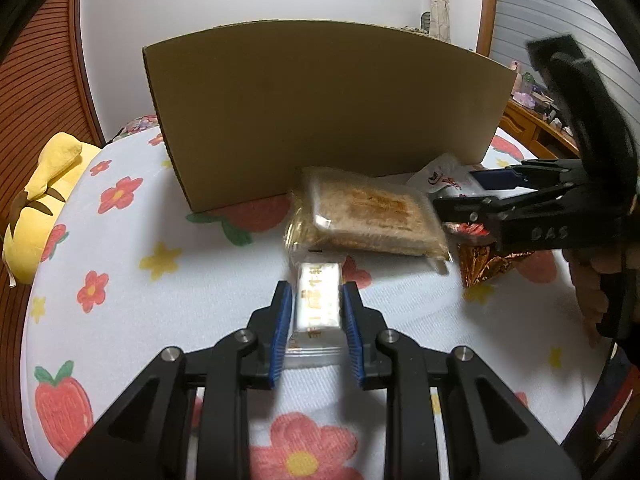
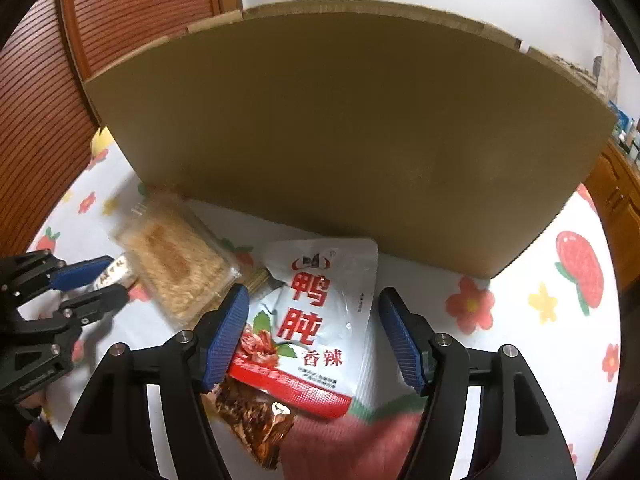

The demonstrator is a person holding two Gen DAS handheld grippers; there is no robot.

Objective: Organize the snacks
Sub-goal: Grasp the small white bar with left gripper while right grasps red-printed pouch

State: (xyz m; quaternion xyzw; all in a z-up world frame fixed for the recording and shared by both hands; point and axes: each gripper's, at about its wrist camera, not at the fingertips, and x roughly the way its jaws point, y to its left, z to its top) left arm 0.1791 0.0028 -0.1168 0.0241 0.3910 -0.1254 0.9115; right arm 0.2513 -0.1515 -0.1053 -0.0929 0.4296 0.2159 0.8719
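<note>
Left gripper (image 1: 316,312) clamps a small white snack bar (image 1: 318,300), just in front of the cardboard box (image 1: 320,112) | right gripper (image 2: 312,332) gapes wide around the white duck-gizzard pouch (image 2: 320,312) beside the box | pouch looks light, soft, slippery; best pinched across its flat middle.

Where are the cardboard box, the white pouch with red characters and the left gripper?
cardboard box (image 1: 320,112): left wrist view, front wall.
white pouch (image 2: 320,300): right wrist view, printed face.
left gripper (image 1: 316,304): left wrist view, between its fingertips.
</note>
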